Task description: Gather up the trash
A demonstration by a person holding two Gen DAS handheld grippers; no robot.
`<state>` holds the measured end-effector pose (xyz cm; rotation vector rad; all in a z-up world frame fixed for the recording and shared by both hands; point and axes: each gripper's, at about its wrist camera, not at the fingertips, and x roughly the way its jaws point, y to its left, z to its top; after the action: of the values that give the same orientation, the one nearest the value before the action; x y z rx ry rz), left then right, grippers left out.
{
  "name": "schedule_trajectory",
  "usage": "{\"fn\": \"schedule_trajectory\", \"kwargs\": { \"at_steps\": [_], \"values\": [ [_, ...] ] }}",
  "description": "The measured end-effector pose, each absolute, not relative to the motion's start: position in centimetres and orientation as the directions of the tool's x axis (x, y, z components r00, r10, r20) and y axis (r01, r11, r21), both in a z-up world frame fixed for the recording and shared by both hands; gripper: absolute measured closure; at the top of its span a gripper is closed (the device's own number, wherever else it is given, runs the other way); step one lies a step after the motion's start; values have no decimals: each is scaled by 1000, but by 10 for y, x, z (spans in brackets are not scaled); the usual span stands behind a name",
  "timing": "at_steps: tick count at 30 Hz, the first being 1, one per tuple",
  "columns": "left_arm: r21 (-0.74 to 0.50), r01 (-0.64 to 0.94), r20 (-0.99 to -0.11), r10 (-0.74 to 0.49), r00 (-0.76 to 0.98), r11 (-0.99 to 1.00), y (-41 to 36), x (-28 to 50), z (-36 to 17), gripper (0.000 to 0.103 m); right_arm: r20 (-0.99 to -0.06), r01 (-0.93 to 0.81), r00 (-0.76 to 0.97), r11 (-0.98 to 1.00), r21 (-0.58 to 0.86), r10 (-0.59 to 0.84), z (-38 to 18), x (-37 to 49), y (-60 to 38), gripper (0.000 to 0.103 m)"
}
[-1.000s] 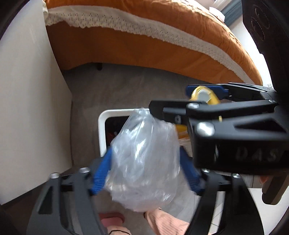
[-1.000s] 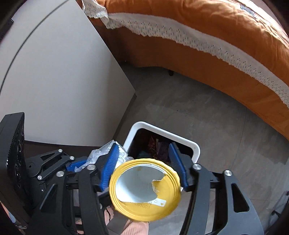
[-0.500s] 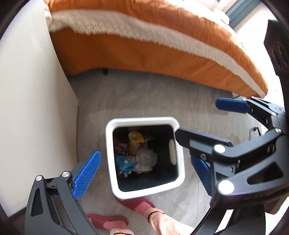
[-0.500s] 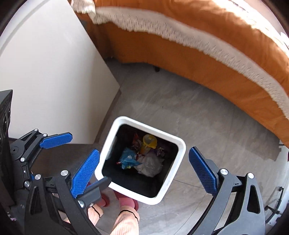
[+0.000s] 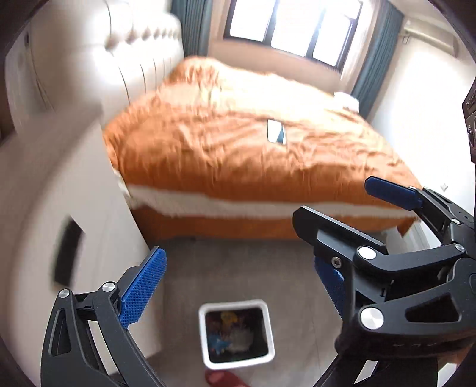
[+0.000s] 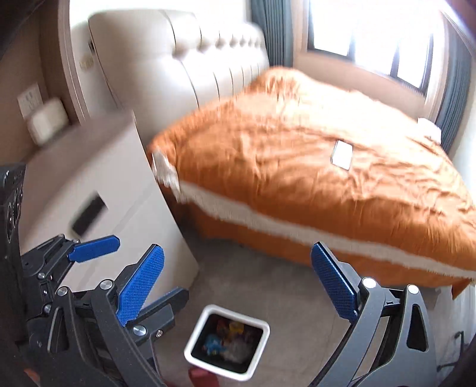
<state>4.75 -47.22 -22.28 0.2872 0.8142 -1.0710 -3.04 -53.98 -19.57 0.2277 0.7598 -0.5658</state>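
Bedroom floor: bin (image 5: 236, 336) beside the bed (image 5: 253, 154).
Left gripper (image 5: 238, 285) and right gripper (image 6: 238, 285) are both spread and empty; the bin, holding trash (image 6: 226, 342), lies below and between them.

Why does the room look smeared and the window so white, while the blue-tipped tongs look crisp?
Left wrist view: the bed and bin are motion-smeared, the window glares white, and the left tongs stay sharp. Right wrist view: the same smear on the bed, a blown-out window, sharp right tongs, and fisheye-bent edges.
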Motion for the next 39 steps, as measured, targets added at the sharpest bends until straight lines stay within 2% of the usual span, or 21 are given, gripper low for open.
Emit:
{"fn": "schedule_trajectory", "kwargs": {
  "at_steps": [8, 11, 17, 26, 39],
  "values": [
    [-66, 832, -584, -697, 415, 551, -451, 49, -96, 5, -468, 495, 769, 869, 3, -437, -74, -23, -527, 5],
    [-45, 806, -556, -685, 470, 590, -441, 52, -63, 5, -365, 458, 829, 889, 7, -424, -36, -19, -521, 5],
    [-9, 764, -494, -667, 558, 645, -417, 52, -12, 5, -244, 372, 904, 927, 39, -352, 11, -15, -501, 5],
    [-5, 690, -464, -613, 639, 723, -363, 58, 20, 5, -157, 249, 957, 968, 9, -245, 37, -10, -456, 5],
    [-56, 486, -437, -459, 774, 872, -202, 82, 46, 5, -76, 43, 996, 999, -27, -45, 68, 21, -333, 5]
  ]
}}
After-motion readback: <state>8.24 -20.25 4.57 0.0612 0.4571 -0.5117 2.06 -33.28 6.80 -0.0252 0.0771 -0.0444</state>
